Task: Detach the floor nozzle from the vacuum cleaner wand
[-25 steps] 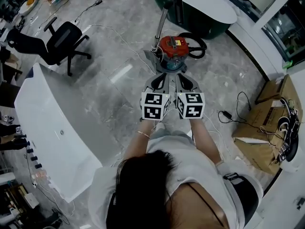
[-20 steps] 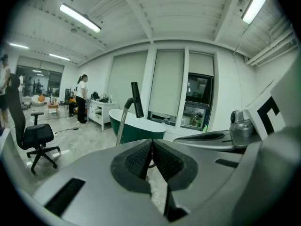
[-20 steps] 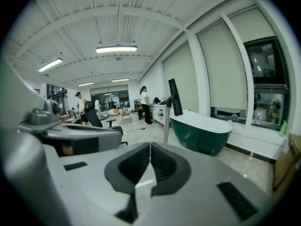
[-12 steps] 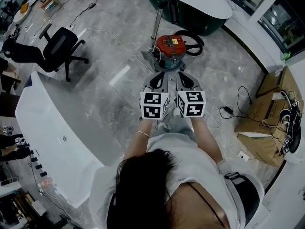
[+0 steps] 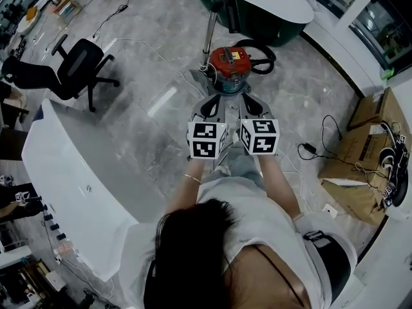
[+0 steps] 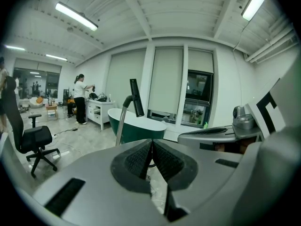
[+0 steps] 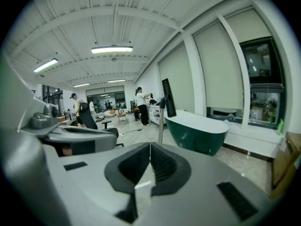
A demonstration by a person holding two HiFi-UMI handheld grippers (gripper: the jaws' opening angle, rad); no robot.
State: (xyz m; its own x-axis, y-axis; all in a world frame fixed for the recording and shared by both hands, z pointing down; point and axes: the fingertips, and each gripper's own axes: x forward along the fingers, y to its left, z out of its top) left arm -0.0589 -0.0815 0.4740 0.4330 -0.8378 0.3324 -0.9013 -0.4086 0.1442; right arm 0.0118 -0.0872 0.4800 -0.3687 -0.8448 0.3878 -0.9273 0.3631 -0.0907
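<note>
A red canister vacuum cleaner (image 5: 229, 62) with a black hose (image 5: 262, 58) stands on the floor ahead of me. Its metal wand (image 5: 208, 32) rises upright beside it, and a grey floor nozzle (image 5: 202, 77) lies at the wand's foot. My left gripper (image 5: 221, 99) and right gripper (image 5: 239, 99) are held side by side just short of the vacuum, touching nothing. Both are shut with nothing between the jaws. In the left gripper view the wand (image 6: 121, 121) stands beyond the shut left gripper (image 6: 151, 150). The right gripper view has the wand (image 7: 161, 124) above the shut right gripper (image 7: 149, 158).
A dark green bathtub (image 5: 277, 15) stands behind the vacuum and a long white tub (image 5: 71, 172) lies at my left. A black office chair (image 5: 80, 63) is at the far left. Cardboard boxes (image 5: 360, 153) and cables (image 5: 309, 150) sit at the right. People stand far off (image 6: 79, 105).
The whole view has drifted slightly as the person and both grippers edge along together. Both grippers stay side by side and shut.
</note>
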